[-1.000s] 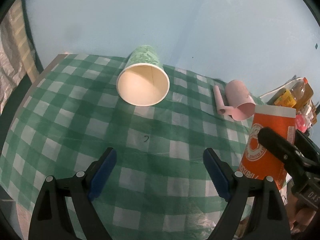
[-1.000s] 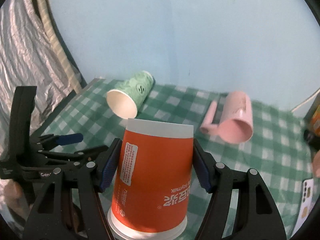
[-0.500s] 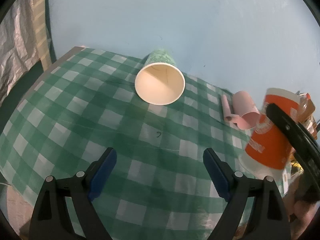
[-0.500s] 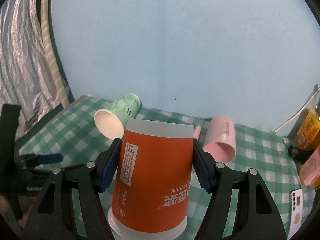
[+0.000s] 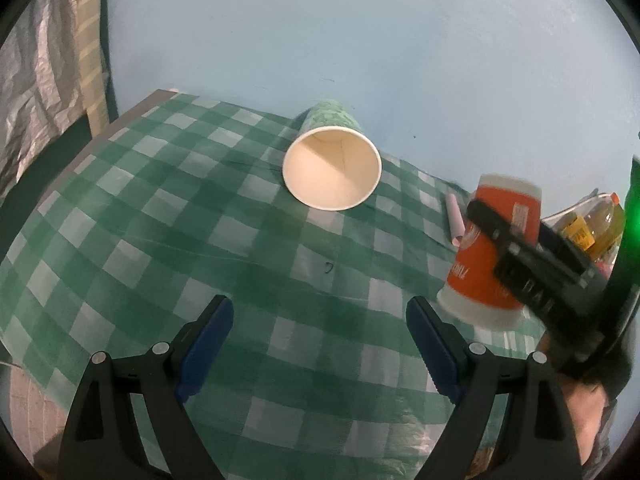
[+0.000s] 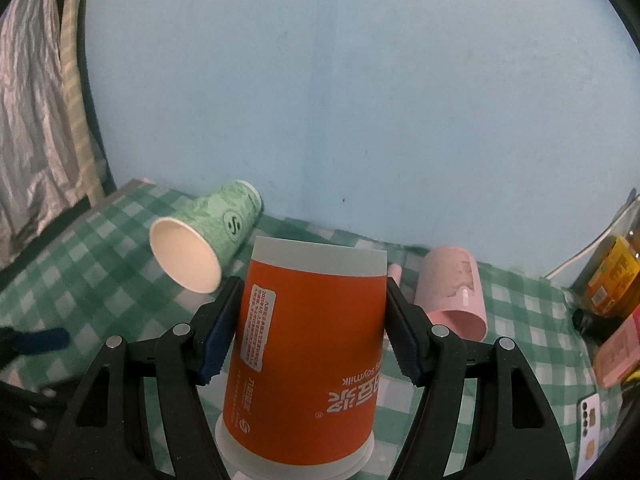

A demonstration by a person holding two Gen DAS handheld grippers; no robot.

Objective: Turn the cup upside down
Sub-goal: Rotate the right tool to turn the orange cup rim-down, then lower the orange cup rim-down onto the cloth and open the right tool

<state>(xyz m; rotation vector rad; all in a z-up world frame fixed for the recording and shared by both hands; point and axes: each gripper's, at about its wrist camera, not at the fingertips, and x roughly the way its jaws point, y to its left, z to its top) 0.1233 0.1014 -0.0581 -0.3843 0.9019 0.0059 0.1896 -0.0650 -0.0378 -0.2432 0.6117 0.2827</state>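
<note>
My right gripper [image 6: 312, 332] is shut on an orange paper cup [image 6: 308, 360], held upside down with its wide rim toward the bottom of the view, above the green checked tablecloth [image 6: 520, 320]. In the left wrist view the same orange cup [image 5: 480, 264] hangs tilted at the right, off the cloth. My left gripper [image 5: 320, 340] is open and empty over the cloth [image 5: 160, 240]. A green paper cup [image 5: 332, 172] lies on its side, mouth toward me; it also shows in the right wrist view [image 6: 208, 240].
A pink mug [image 6: 452, 292] lies on its side behind the orange cup. Bottles and packets [image 6: 608, 280] stand at the right edge, with a phone [image 6: 590, 428] on the cloth. A blue wall [image 5: 360, 40] stands behind the table. A foil curtain [image 5: 32, 72] hangs at the left.
My right gripper has lifted the orange cup and tilted it. My left gripper has drawn back and up; the green cup looks farther away.
</note>
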